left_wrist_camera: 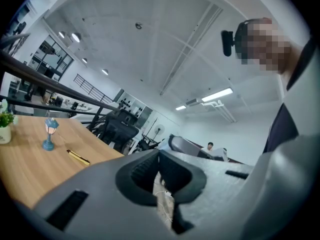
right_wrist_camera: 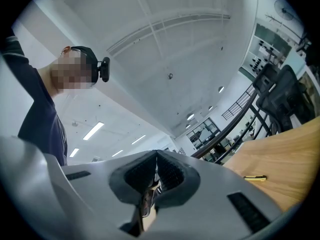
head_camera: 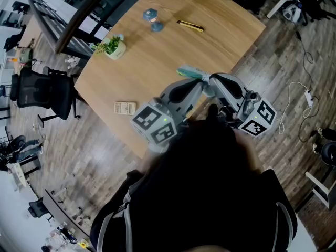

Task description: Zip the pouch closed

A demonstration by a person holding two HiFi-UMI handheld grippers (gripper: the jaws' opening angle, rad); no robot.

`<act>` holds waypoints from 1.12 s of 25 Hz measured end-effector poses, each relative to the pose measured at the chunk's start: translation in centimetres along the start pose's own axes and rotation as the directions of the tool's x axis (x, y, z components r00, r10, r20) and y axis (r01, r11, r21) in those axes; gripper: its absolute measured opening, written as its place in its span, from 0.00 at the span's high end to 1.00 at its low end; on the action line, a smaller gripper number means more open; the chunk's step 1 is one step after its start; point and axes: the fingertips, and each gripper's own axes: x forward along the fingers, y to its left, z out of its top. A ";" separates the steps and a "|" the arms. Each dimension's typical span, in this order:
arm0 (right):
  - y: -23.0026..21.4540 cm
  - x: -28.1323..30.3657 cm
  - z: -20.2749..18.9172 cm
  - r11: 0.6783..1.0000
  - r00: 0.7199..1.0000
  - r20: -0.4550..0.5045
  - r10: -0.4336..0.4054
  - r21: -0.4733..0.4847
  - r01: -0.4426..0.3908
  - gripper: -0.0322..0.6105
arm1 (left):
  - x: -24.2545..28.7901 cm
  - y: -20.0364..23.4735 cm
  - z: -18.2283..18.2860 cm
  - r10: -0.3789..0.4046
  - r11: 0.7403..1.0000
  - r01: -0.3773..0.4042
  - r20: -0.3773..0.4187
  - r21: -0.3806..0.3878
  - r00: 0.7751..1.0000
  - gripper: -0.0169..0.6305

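Clamped shut on pouch from either side by left gripper and right gripper, tip to tip, held above table near its edge, seemingly to keep it taut for zipping.

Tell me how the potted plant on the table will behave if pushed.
The potted plant looks small and squat, so it would probably slide on the smooth table rather than tip. It stands near the edge and, seemingly ceramic, may break if knocked off.
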 end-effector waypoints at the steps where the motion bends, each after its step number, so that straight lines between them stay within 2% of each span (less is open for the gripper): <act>1: -0.1 0.0 -0.1 1.000 1.000 -0.002 -0.002 0.011 0.002 0.93 | 0.0 0.1 0.0 0.012 1.000 -0.012 0.001 -0.004 1.000 0.97; 5: -0.3 -0.3 -0.3 0.999 1.000 0.007 -0.022 0.034 0.022 0.93 | -0.1 0.3 -0.4 0.030 0.999 -0.030 0.004 -0.014 1.000 0.97; 10: -1.0 -0.7 -0.3 0.996 0.996 0.017 -0.092 0.009 0.092 0.93 | 0.0 0.3 -0.5 0.048 0.998 -0.047 -0.010 0.041 0.999 0.97; 16: -2.8 -2.7 1.1 0.984 0.982 0.058 -0.180 -0.006 0.180 0.93 | -0.9 2.1 -0.5 0.129 0.989 -0.127 -0.015 0.077 0.992 0.97; 22: -5.1 -5.1 3.0 0.963 0.959 0.099 -0.264 -0.018 0.267 0.93 | -3.7 5.2 1.2 0.228 0.968 -0.228 0.011 0.107 0.974 0.97; 28: -6.1 -6.2 2.7 0.955 0.953 0.081 -0.291 -0.029 0.294 0.93 | -4.7 5.6 1.4 0.245 0.959 -0.242 0.002 0.147 0.970 0.97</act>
